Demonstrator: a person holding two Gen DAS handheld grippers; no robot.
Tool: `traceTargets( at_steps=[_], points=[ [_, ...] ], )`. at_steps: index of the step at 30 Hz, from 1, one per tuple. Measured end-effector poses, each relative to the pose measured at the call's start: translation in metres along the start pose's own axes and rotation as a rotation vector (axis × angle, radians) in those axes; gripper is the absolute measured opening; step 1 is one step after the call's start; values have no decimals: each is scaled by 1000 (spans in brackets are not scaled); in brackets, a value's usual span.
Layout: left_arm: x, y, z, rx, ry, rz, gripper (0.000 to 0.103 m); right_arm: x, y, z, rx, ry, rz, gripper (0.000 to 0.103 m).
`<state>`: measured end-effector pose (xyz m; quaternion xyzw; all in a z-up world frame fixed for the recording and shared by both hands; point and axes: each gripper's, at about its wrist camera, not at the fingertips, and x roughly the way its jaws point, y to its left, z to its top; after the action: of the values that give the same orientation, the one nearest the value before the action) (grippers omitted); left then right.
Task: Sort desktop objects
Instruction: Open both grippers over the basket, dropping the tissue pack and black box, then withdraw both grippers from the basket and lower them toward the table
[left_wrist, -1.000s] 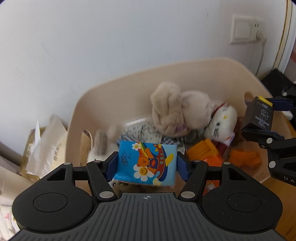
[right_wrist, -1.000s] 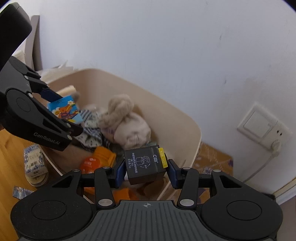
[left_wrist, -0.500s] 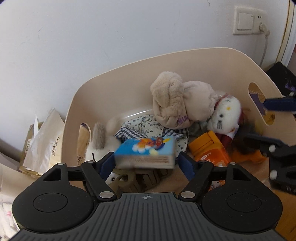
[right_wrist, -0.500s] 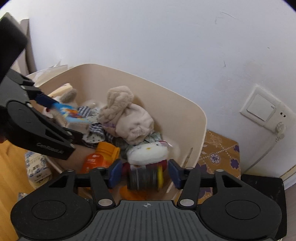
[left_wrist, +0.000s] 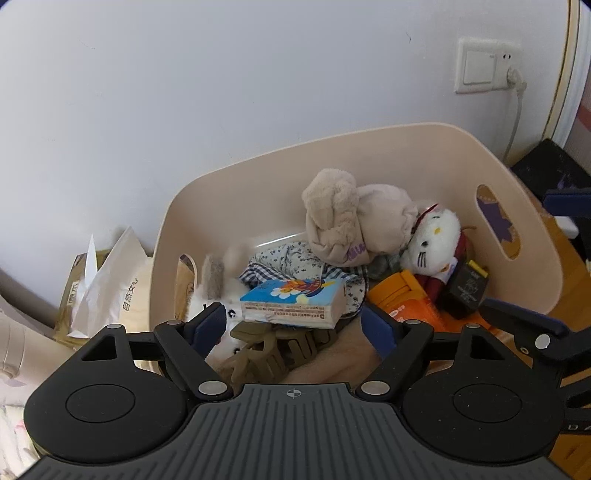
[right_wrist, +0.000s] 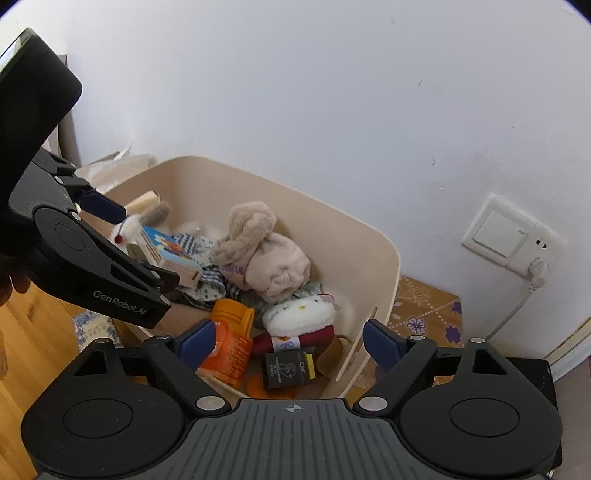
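Released since the earlier frame, tissue pack (left_wrist: 291, 302) and black box (right_wrist: 287, 370) now lie in the beige bin (left_wrist: 229, 206); left gripper (left_wrist: 293, 326) and right gripper (right_wrist: 290, 341) jaws are opening, empty.

- The beige bin (left_wrist: 236, 192) is viewed steeply downward, from close above its near rim, by the left wrist camera.
- The same bin (right_wrist: 384, 258) is viewed from its right end by the right wrist camera.

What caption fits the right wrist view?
Right tool opening above a bin, the black box lying inside among toys.
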<state>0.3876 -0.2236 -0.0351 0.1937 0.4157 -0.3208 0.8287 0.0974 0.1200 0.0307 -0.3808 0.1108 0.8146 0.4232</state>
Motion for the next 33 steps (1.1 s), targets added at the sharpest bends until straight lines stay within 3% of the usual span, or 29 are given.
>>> traceTargets(
  at_steps=[6, 9, 18, 29, 33],
  points=[
    [-20, 4, -5, -17, -30, -12, 82, -20, 2, -2, 72, -30, -15, 93],
    [-30, 7, -9, -26, -51, -16, 82, -29, 5, -5, 73, -45, -29, 102],
    [-53, 15, -29, -35, -67, -23, 82, -55, 12, -20, 69, -55, -48, 103],
    [-66, 17, -66, -18, -38, -51, 82, -78, 20, -50, 69, -14, -73, 103],
    [-61, 15, -83, -17, 16, -89, 82, -78, 23, -69, 83, 24, -77, 103]
  ],
)
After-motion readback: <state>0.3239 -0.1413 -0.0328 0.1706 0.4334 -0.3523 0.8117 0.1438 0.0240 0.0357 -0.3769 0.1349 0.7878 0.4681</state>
